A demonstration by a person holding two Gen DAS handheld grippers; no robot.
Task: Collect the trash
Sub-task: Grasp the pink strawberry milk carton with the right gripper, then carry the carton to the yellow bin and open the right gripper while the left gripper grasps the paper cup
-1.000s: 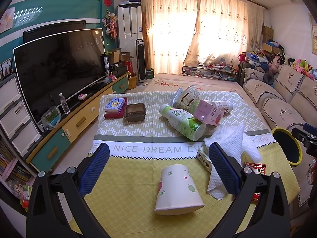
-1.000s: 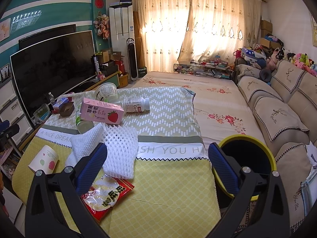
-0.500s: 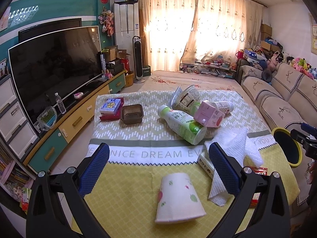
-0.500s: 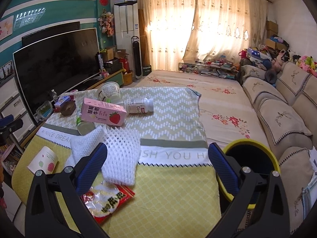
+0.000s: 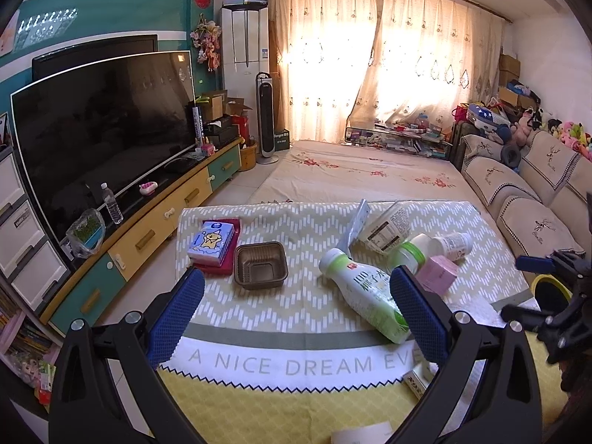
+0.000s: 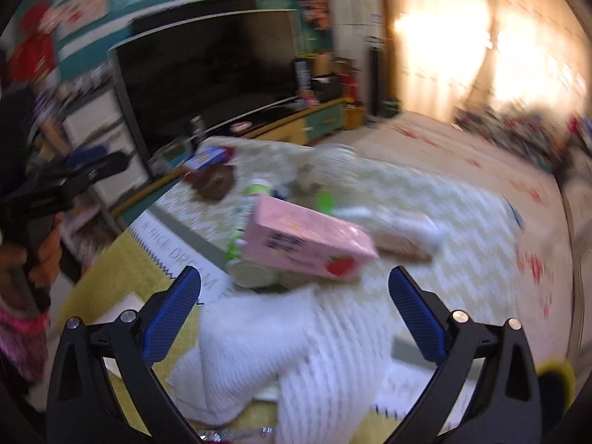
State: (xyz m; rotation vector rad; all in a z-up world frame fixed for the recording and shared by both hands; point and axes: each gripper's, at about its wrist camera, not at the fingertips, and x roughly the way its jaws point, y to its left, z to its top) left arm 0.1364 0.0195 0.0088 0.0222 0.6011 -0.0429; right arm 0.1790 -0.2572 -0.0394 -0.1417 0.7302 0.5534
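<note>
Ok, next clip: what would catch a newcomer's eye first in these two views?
Probably the litter on the patterned cloth: a green-and-white bottle lying on its side at centre, a pink carton leaning over it, and a brown tray to their left. The big dark TV fills the left wall. Both hand-held grippers, left and right, are open and empty; the right view is motion-blurred.

My right wrist view is smeared by motion, so I can't read the print on the pink carton (image 6: 307,242) or make out the bottles behind it. In my left wrist view the paper cup (image 5: 364,436) is cut off by the bottom edge, and my hand-held gripper's right finger (image 5: 418,314) hides the green bottle's (image 5: 364,296) base.
</note>
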